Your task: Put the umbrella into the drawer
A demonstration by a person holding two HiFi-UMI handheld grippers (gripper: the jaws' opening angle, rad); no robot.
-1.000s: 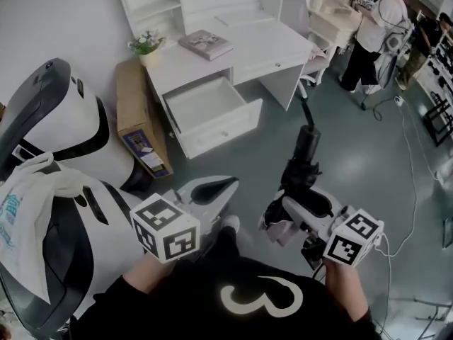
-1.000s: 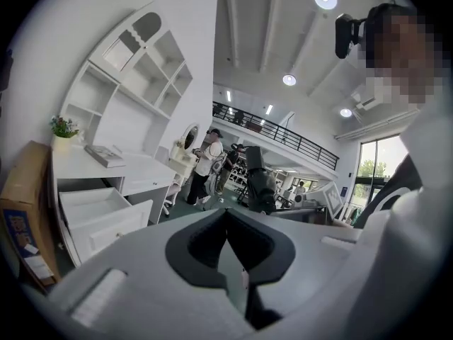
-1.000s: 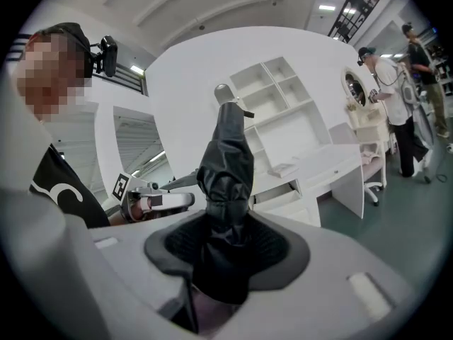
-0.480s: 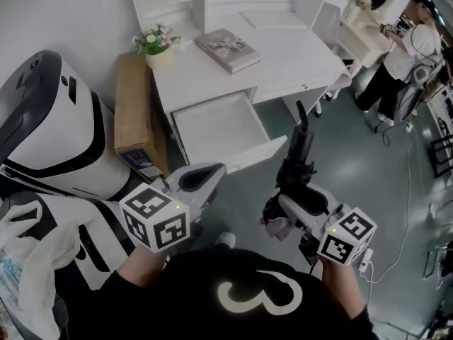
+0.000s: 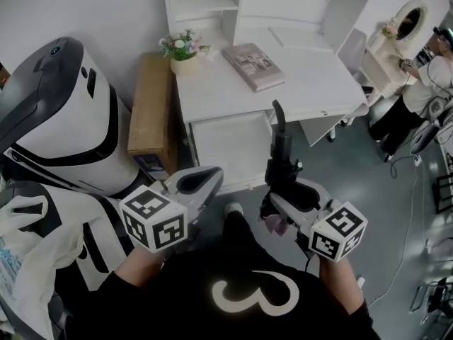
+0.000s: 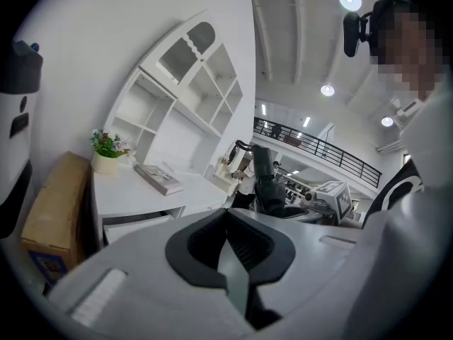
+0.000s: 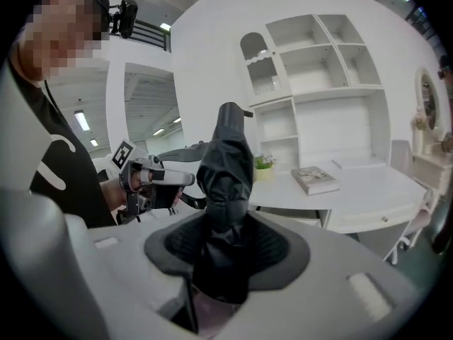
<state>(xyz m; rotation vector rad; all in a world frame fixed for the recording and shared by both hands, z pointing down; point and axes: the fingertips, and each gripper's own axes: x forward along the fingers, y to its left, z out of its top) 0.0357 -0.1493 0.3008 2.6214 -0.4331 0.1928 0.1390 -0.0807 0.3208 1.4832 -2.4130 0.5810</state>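
Observation:
A folded black umbrella (image 5: 282,153) stands nearly upright in my right gripper (image 5: 284,190), which is shut on its lower part; in the right gripper view the umbrella (image 7: 226,168) fills the space between the pads. Its tip rises in front of the open white drawer (image 5: 228,146) of the desk (image 5: 297,83). My left gripper (image 5: 201,181) hovers to the left of the umbrella, near the drawer's front left corner, shut with nothing in it. In the left gripper view its jaws (image 6: 228,214) meet at the tips, and the umbrella (image 6: 267,183) shows to the right.
On the desk lie a book (image 5: 253,57) and a small flower pot (image 5: 185,48). A cardboard box (image 5: 151,112) leans beside the desk, and a big white-and-black machine (image 5: 64,119) stands at the left. A person (image 5: 425,83) stands far right; cables run over the floor.
Both grippers have travelled toward the desk, the umbrella carried along. The drawer, which lay well ahead, now sits right in front of the jaws.

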